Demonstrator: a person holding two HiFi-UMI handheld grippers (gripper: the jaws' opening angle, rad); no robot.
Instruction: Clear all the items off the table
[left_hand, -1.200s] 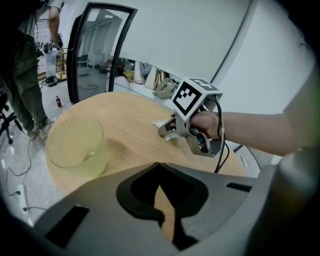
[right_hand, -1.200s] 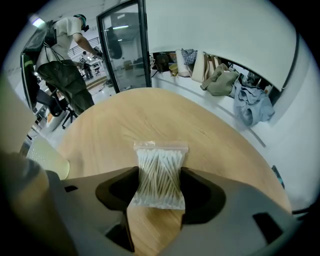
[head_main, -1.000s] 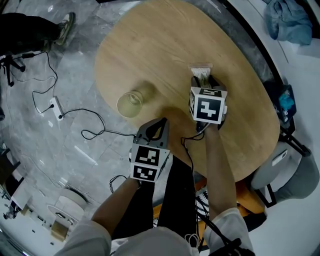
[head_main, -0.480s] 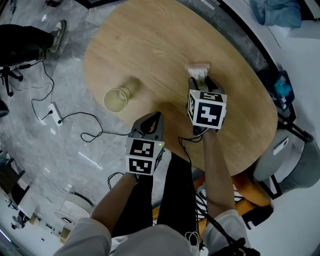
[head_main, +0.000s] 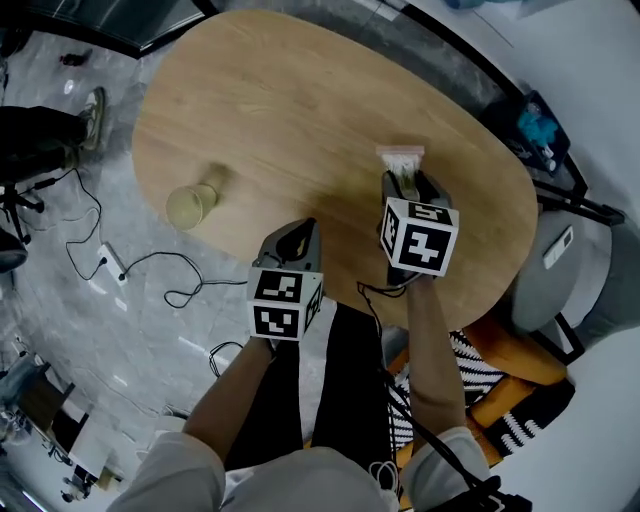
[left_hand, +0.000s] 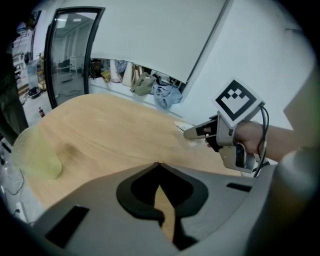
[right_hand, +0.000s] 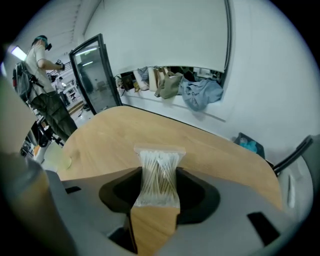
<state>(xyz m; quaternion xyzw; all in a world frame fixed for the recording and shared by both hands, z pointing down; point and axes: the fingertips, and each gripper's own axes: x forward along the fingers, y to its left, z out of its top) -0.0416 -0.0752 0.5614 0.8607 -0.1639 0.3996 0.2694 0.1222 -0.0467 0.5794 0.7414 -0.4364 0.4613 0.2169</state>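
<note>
Left gripper (head_main: 300, 235), pinched shut on nothing at lower centre, hangs by the near edge of our wooden table (head_main: 300, 100), likely free for the pale cup (head_main: 188, 206) lying tipped at the table's left. Right gripper (head_main: 405, 182), centre right, is clenched round the waist of the cotton-swab packet (head_main: 402, 158) so we can carry it off.

Lab-like workroom, floor cables (head_main: 178, 293), glass door (right_hand: 95, 75)

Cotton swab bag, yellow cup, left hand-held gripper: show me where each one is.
cotton swab bag (right_hand: 159, 175), right gripper view, middle of the bag
yellow cup (head_main: 188, 206), head view, its body
left hand-held gripper (head_main: 303, 228), head view, between its fingertips
</note>
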